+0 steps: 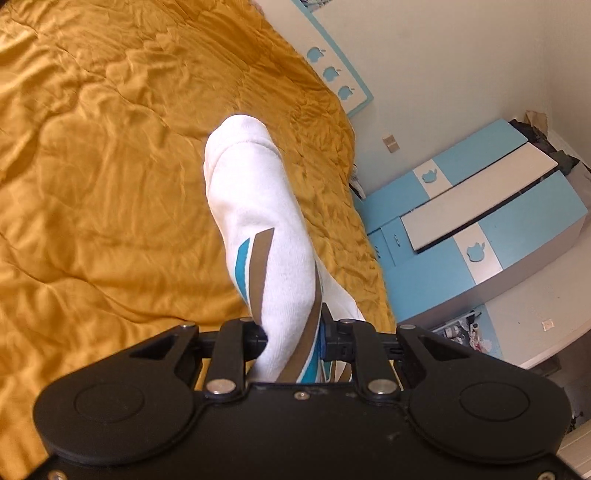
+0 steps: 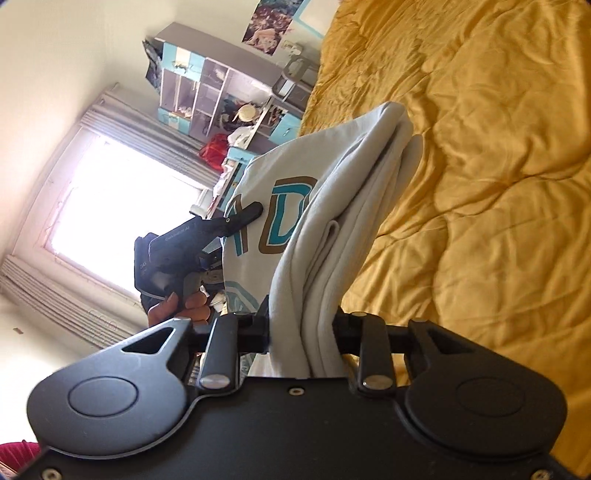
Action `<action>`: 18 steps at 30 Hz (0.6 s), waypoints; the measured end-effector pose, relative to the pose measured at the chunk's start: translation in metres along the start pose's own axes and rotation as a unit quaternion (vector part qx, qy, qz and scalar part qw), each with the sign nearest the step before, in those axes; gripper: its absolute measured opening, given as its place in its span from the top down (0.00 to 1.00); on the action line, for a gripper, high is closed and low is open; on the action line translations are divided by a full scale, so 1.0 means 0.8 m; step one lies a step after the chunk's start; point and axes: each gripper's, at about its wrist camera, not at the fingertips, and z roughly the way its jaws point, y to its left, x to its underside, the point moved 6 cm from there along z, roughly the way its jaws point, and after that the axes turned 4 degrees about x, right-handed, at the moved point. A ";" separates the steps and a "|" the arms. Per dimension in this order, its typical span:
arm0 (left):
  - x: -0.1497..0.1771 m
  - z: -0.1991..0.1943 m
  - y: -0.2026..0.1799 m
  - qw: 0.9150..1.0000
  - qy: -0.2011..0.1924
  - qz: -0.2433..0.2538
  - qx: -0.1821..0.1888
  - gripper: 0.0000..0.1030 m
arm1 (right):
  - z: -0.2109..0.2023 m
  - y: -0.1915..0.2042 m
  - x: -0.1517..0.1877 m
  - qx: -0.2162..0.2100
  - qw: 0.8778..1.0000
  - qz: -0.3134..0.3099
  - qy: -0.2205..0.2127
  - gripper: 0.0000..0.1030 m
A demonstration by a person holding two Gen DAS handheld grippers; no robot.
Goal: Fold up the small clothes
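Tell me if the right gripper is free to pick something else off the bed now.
Probably not: the right gripper is shut on bunched white garment, which the left gripper also holds, above the yellow bedspread.

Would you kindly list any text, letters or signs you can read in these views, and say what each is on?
"D": large teal, brown-outlined letter on the white garment; neighbouring letters are cut off.
Curved teal lettering lower on it: hidden, unreadable.
Small print on the left gripper: too blurred.
Wardrobe: apple-shaped cutouts, no words.
Wall poster: unreadable.
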 end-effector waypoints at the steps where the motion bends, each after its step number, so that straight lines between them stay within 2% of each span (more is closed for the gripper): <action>1: -0.007 -0.017 0.011 1.000 -0.006 0.001 -0.009 0.84 | 0.021 0.007 0.001 -0.004 1.000 -0.005 0.008 0.72; 4: -0.024 -0.055 0.054 0.999 -0.022 -0.006 -0.030 0.84 | 0.081 0.019 0.006 -0.006 0.999 -0.006 0.031 0.72; 7: -0.034 -0.076 0.112 0.998 -0.026 -0.025 -0.047 0.83 | 0.129 0.014 0.010 0.010 0.999 0.004 0.052 0.72; 14: -0.002 -0.068 0.252 0.991 -0.012 -0.109 -0.081 0.80 | 0.196 -0.038 0.042 0.087 0.990 0.024 0.113 0.71; 16: 0.007 -0.071 0.278 0.988 -0.021 -0.136 -0.064 0.73 | 0.193 -0.054 0.046 0.091 0.988 0.039 0.115 0.62; 18: 0.009 -0.088 0.288 0.986 -0.035 -0.157 -0.038 0.73 | 0.180 -0.062 0.047 0.089 0.988 0.059 0.115 0.55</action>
